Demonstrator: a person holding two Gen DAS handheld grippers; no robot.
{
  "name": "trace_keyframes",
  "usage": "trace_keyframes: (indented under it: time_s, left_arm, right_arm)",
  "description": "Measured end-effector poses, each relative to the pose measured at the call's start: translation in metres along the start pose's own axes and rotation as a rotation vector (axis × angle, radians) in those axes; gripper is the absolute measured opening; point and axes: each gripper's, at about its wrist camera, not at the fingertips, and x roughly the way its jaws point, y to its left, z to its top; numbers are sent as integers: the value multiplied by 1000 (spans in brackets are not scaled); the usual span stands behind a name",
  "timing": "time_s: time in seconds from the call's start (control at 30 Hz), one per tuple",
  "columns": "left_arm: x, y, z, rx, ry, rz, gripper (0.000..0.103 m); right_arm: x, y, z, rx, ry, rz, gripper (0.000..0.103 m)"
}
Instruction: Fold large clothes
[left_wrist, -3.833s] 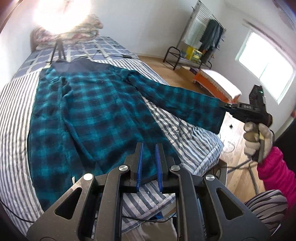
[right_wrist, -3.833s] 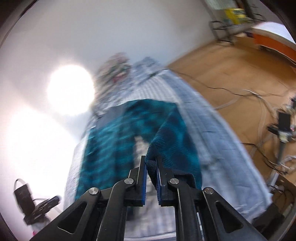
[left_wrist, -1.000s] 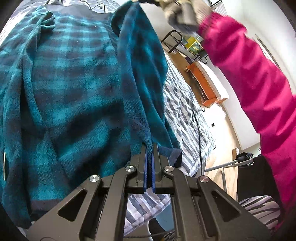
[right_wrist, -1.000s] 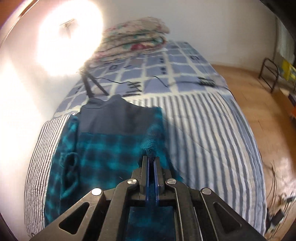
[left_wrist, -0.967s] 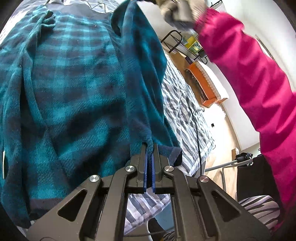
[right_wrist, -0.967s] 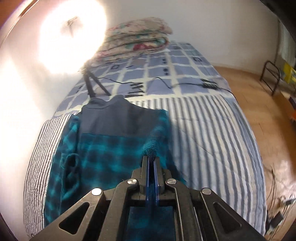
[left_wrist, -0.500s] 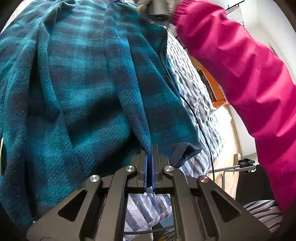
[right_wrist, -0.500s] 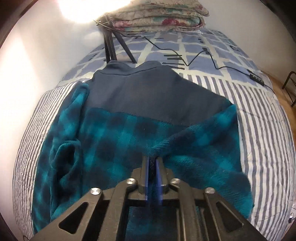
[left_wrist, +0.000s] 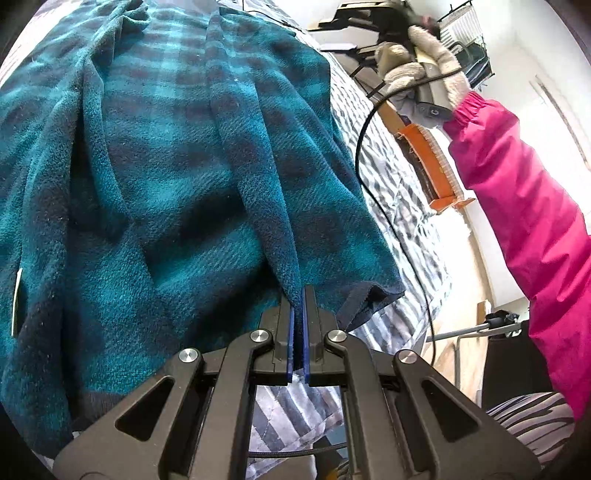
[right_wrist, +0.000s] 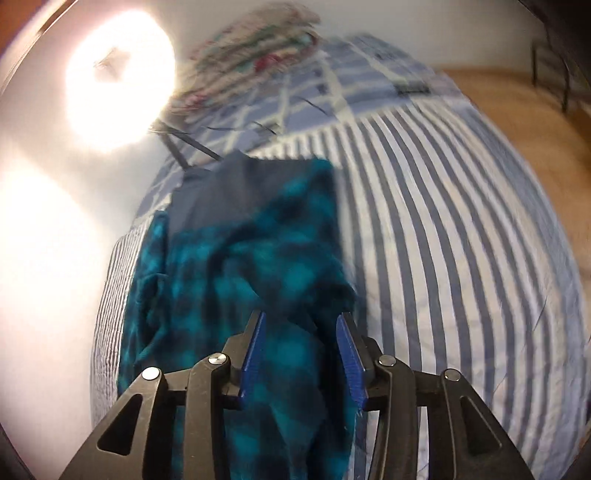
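- Pinching a fold of the teal plaid fleece shirt, my left gripper is clamped tight near its dark hem.
- My right gripper is opening, pads clear of the cloth between them.
- Shirt lies on the striped bed; bare bedding from 1 to 4 o'clock.

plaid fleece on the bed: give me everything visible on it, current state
The plaid fleece garment is teal-and-dark check with a fuzzy pile, a plain dark grey yoke and a dark hem band. It lies rumpled on the striped bedcover, its right side folded inward. The left gripper is shut on a fold near the hem; the right gripper, jaws opening, straddles loose cloth without pinching.
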Motion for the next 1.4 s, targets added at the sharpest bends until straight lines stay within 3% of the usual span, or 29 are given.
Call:
trace_keyframes:
  time_s: [0.1,0.2,0.23,0.3,0.47,0.53,0.6,0.7,0.93,1.13,1.23,1.4]
  left_arm:
    - [0,1,-2,-3,5,4,0]
    - [-1,0,-3,3,7,9,0]
    - [-1,0,-3,6,8,12,0]
    - [-2,1,-3,4,8,11,0]
    - [0,3,-5,-6,12,16,0]
    - [2,3,-5,-12,17,16,0]
    - [3,3,-4,-13,20,12,0]
    - [1,3,-3,-20,19,11,0]
    - [-16,1,-3,-12,-4,13,1]
    - [-34,9,1,-72,-33,-15,1]
    - [-53,8,7,-89,-81,-36,1]
    - [-83,-7,14,-61,-138,-43,3]
  right_arm:
    - [16,-11,1,68,-2,68,43]
    - [36,-9,6,75,8,82,53]
    - [41,-6,8,62,5,63,43]
    - [45,4,13,9,-8,10,9]
    - [24,18,46,-91,-121,-178,7]
    - [31,16,51,-95,-94,-245,11]
    - [36,17,46,-118,-53,-257,17]
    - [15,18,27,-107,-77,-216,29]
    - [-78,27,-41,-132,-66,-16,29]
    - [-166,45,-130,-183,-60,93,31]
    - [-216,57,-169,-222,-95,102,31]
    - [-278,83,-205,-254,-134,62,37]
